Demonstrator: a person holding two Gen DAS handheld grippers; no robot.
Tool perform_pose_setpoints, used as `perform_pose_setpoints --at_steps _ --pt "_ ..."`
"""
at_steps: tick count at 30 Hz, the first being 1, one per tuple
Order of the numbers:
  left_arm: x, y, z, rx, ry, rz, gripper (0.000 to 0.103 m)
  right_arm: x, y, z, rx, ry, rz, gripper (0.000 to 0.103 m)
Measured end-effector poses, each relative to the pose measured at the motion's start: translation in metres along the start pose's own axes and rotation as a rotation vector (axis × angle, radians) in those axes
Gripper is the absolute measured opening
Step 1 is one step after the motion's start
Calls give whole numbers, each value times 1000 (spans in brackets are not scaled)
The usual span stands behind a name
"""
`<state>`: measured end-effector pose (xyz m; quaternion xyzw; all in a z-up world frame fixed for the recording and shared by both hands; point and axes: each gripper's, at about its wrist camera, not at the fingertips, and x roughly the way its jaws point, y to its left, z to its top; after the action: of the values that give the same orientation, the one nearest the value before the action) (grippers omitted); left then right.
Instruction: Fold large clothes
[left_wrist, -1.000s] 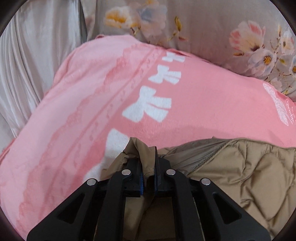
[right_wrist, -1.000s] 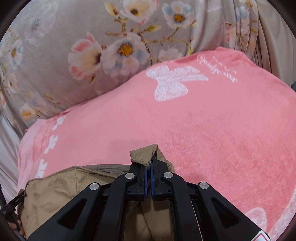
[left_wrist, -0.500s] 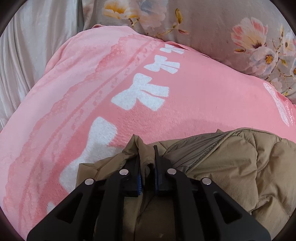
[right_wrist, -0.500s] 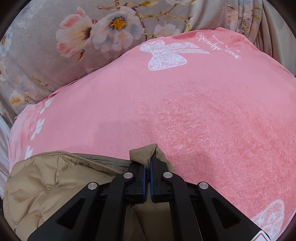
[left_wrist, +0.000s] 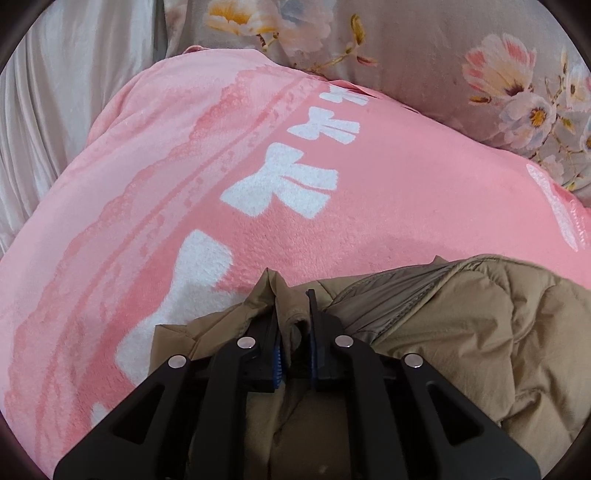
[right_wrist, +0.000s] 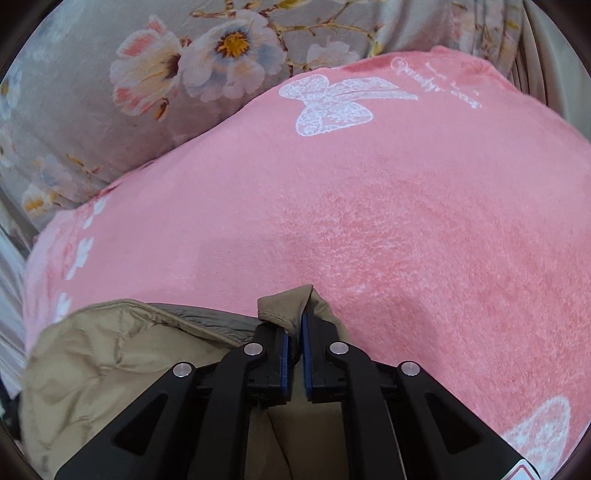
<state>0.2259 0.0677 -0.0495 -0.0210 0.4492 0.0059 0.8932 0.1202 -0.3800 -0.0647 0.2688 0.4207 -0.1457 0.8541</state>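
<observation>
I'm seeing a matt, quilted tan jacket (left_wrist: 480, 332) lying on a fuzzy pink fleece blanket (right_wrist: 369, 221); beyond the blanket, smooth floral cloth (right_wrist: 92, 129).

White cursive lettering (right_wrist: 439, 83) is running along the far edge of a pink fleece blanket (right_wrist: 369, 221), just beside a white lace-patterned butterfly (right_wrist: 340, 101); seen upside down and blurred, the words are proving too small to read. A red-edged warning label (right_wrist: 524, 472) is peeking in at the lower right corner of the right wrist view, its content cut off. Nothing else is showing text.
</observation>
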Motion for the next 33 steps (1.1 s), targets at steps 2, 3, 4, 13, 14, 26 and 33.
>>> perform_pose_setpoints --at_steps 2,3,4,13,14,26,33 --pt "-17 11 -1 -19 7 -20 23 -25 -11 0 38 -12 51 20" --pt "-30 17 -2 -27 -6 -30 42 -44 -17 -2 43 -46 60 34" --pt "-44 22 -3 -30 -25 -28 54 -57 -20 -2 40 -72 54 43" --pt "-156 -11 24 100 -221 24 82 -148 35 1 -123 -302 -16 52" --pt "-162 -25 26 120 -231 -3 82 -150 47 3 -149 -329 -22 52" --pt "-92 -114 -15 244 -74 -17 82 -113 59 -2 -313 -222 -214 76" --pt "-49 -93 -30 164 0 -7 86 -144 38 -44 -253 -213 -112 59"
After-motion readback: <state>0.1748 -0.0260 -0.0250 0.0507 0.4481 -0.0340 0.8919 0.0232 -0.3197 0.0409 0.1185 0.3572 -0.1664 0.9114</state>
